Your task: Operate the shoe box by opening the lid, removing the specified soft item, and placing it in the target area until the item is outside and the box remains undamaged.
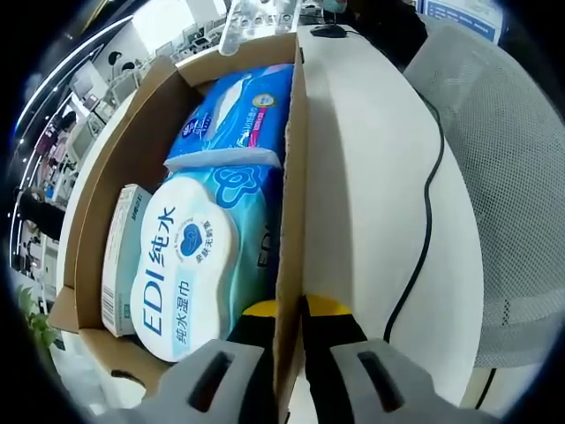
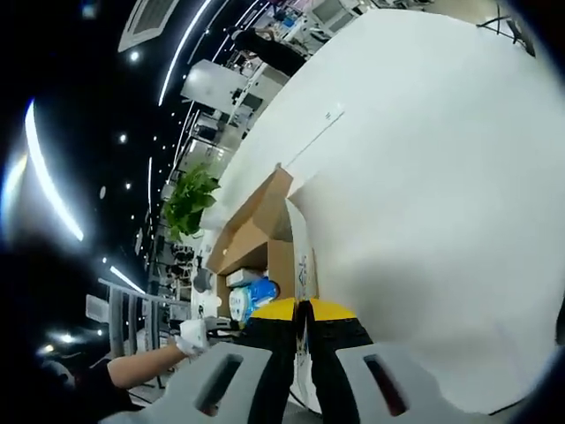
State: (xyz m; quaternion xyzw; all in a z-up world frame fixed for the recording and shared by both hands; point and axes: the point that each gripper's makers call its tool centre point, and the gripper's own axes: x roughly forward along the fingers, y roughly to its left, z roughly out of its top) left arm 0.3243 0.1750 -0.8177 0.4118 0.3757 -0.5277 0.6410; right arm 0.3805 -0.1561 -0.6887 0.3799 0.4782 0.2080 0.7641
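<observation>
- A white table (image 1: 371, 177) is seen under an open cardboard shoe box (image 1: 97, 177), with a black cable (image 1: 430, 203) lying across the tabletop beside it.
- Inside the box, a blue soft pack (image 1: 237, 115) is lodged at the far end; an EDI wet wipes pack (image 1: 199, 265) and a small carton (image 1: 124, 256) lie nearer.
- The left gripper (image 1: 290, 320) is closed narrowly on the box's side wall.
- The right gripper (image 2: 300, 320) is pinched on a thin white edge of the box (image 2: 265, 234).

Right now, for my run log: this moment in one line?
box: open | left gripper: shut on box wall | right gripper: shut on white flap | wet wipes pack: still inside
</observation>
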